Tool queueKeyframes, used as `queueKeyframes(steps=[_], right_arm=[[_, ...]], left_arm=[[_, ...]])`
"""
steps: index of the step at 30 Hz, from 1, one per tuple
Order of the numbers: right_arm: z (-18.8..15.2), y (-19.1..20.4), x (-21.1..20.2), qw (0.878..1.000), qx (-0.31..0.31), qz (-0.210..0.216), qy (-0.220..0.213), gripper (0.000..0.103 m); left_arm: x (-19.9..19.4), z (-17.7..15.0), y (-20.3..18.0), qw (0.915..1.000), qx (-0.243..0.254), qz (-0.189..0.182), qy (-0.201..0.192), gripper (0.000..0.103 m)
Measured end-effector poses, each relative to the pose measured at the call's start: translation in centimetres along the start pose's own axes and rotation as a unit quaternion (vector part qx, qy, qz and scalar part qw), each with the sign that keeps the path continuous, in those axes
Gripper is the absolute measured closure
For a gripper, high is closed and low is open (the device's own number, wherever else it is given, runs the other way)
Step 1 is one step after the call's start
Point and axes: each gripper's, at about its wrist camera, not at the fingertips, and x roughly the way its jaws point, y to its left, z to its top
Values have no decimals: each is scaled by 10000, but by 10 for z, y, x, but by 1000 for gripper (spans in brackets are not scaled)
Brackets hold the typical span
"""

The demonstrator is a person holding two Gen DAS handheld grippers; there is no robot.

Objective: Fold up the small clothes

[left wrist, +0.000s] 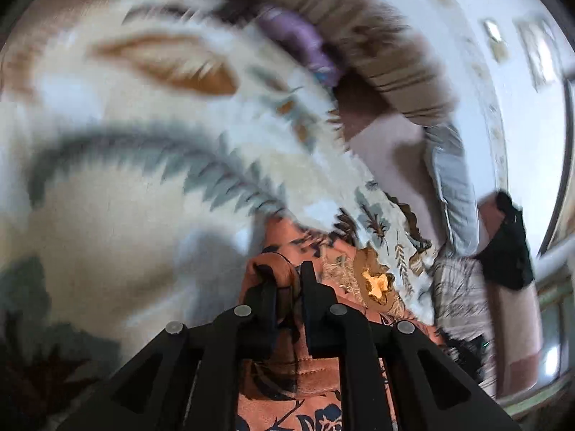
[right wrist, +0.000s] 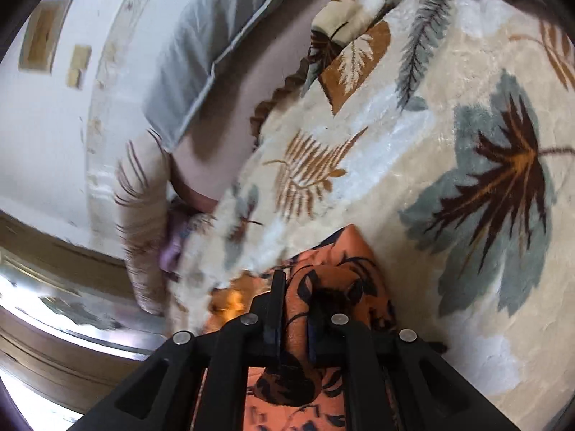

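An orange garment with a dark floral print (left wrist: pixel 287 377) hangs between my two grippers above a cream blanket with leaf patterns (left wrist: pixel 125 197). My left gripper (left wrist: pixel 285 280) is shut on a bunched edge of the garment. My right gripper (right wrist: pixel 296 291) is shut on another bunched edge of the same garment (right wrist: pixel 323 287). The cloth drapes down below both sets of fingers. The left wrist view is blurred by motion.
The blanket (right wrist: pixel 467 215) covers a bed. A grey pillow (right wrist: pixel 201 46) and a striped beige cushion (right wrist: pixel 143 222) lie at its edge, with a purple cloth (left wrist: pixel 298 43) beside the cushion. A black cloth (left wrist: pixel 510 248) lies at the right. A white wall (right wrist: pixel 46 125) is behind.
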Motion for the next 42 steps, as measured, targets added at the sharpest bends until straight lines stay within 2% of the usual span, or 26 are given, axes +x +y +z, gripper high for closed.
queueKeyframes(steps=[1, 3, 4, 5, 6, 7, 9, 11, 12, 13, 14, 16, 18, 20, 21, 22, 25, 28, 31, 32, 35, 36, 37, 39, 40, 42], right_arm=[[-2, 3, -2, 10000, -24, 20, -16, 92], [-4, 4, -6, 9999, 5, 91, -60, 92], [-5, 3, -10, 9999, 58, 133, -94, 92], [-6, 2, -15, 9996, 125, 197, -131, 92], [-7, 1, -19, 9992, 227, 268, -181, 91], [-8, -3, -24, 9984, 364, 382, -221, 89], [-11, -13, -33, 9958, 659, 567, -283, 86], [-13, -25, -43, 9923, 984, 614, -443, 56], [-16, -31, -51, 9886, 1205, 648, -627, 20], [-22, -35, -61, 9838, 1361, 733, -906, 16], [-27, -34, -72, 9794, 1423, 824, -1174, 16], [-34, -16, -80, 9860, 1063, 558, -1153, 16], [-50, 24, -65, 9977, 135, 90, -660, 19], [-79, 61, -41, 9958, -823, -361, -189, 27], [-105, 85, -17, 9863, -1506, -635, 235, 35], [-125, 97, 1, 9787, -1841, -736, 528, 44], [-181, 118, 59, 9530, -2471, -921, 1490, 61], [-205, 135, 110, 9224, -3123, -1434, 1763, 62], [-178, 149, 149, 9238, -3116, -1590, 1556, 61], [-161, 154, 163, 9297, -3020, -1592, 1383, 61], [-117, 163, 182, 9481, -2701, -1544, 662, 61], [-99, 165, 176, 9557, -2514, -1517, 185, 61], [-91, 166, 169, 9607, -2378, -1431, -51, 61], [-80, 167, 149, 9671, -2187, -1261, -304, 61], [-79, 166, 135, 9656, -2246, -1259, -374, 61], [-80, 157, 107, 9543, -2521, -1544, -444, 61]], left_arm=[[-9, -2, -9, 9996, 190, -38, -198, 91], [-14, -3, -20, 9988, 388, 9, -305, 80], [-13, -4, -22, 9984, 431, 169, -310, 60], [-18, -8, -24, 9964, 448, 549, -468, 35], [-25, -11, -26, 9923, 458, 838, -783, 27], [-33, -14, -27, 9890, 471, 924, -1055, 18], [-43, -17, -29, 9848, 437, 959, -1377, 15], [-46, -23, -32, 9844, 423, 1102, -1304, 15], [-49, -31, -37, 9846, 470, 1084, -1288, 15], [-51, -37, -39, 9848, 532, 1042, -1284, 15], [-53, -46, -44, 9848, 634, 1035, -1243, 15], [-54, -67, -56, 9846, 951, 994, -1078, 15], [-50, -89, -67, 9821, 1269, 1080, -883, 15], [-39, -107, -76, 9767, 1636, 1257, -595, 15], [-34, -114, -80, 9738, 1777, 1332, -486, 15], [-28, -118, -85, 9707, 1886, 1433, -410, 15], [-13, -125, -91, 9626, 2174, 1606, -194, 15], [2, -123, -88, 9556, 2286, 1857, 11, 15], [12, -109, -77, 9589, 2069, 1935, 138, 15], [15, -103, -75, 9593, 2039, 1951, 76, 15], [21, -78, -75, 9506, 2143, 2220, -334, 15], [21, -67, -71, 9473, 2101, 2364, -514, 15], [19, -59, -67, 9483, 1991, 2403, -581, 15], [12, -44, -55, 9586, 1571, 2273, -684, 15], [9, -39, -48, 9636, 1370, 2185, -701, 15], [7, -36, -44, 9633, 1261, 2263, -702, 15]])
